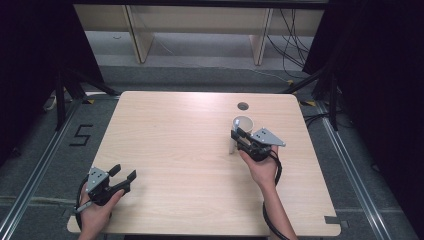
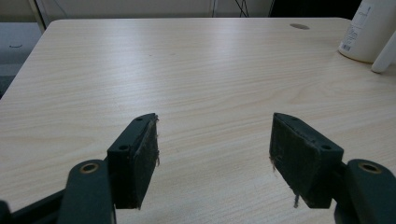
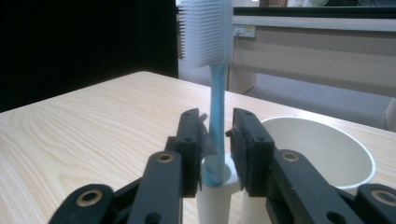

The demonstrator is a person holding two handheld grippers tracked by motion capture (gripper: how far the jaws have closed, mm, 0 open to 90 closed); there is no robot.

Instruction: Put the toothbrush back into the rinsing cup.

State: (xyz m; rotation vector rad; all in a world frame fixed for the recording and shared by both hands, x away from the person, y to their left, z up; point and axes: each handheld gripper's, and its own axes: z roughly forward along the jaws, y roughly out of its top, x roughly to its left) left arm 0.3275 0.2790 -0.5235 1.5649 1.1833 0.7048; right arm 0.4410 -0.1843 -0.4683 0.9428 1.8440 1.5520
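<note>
Toothbrush [image 3: 215, 122] upright between right gripper [image 3: 217, 140] jaws, just beside cup [image 3: 322, 154].
Jaws narrow, barely off the handle; left gripper [image 2: 212, 149] wide, empty. Risk: the loosened brush topples against the cup.

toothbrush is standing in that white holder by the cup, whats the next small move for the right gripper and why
Probably open a little wider and draw the right gripper back toward the person. The toothbrush already stands upright in the white holder beside the paper cup, and the fingers sit close on either side of its handle, so pulling away now could tip it.
</note>
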